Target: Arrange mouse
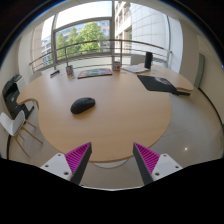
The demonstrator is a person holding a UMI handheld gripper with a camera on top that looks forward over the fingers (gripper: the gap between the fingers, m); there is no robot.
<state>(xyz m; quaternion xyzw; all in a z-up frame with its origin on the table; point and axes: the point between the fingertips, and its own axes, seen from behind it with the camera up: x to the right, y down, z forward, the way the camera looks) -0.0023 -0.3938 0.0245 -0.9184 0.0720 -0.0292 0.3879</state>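
Observation:
A black computer mouse (82,104) lies on the round wooden table (120,120), well ahead of my fingers and a little to the left. My gripper (112,160) is open and empty, held above the table's near edge. Its two fingers with magenta pads (78,157) stand wide apart, with nothing between them.
A dark mouse pad or notebook (157,84) lies on the table's far right. A keyboard (95,72) sits at the far side by the window. A white chair (15,125) and a dark chair (12,95) stand to the left.

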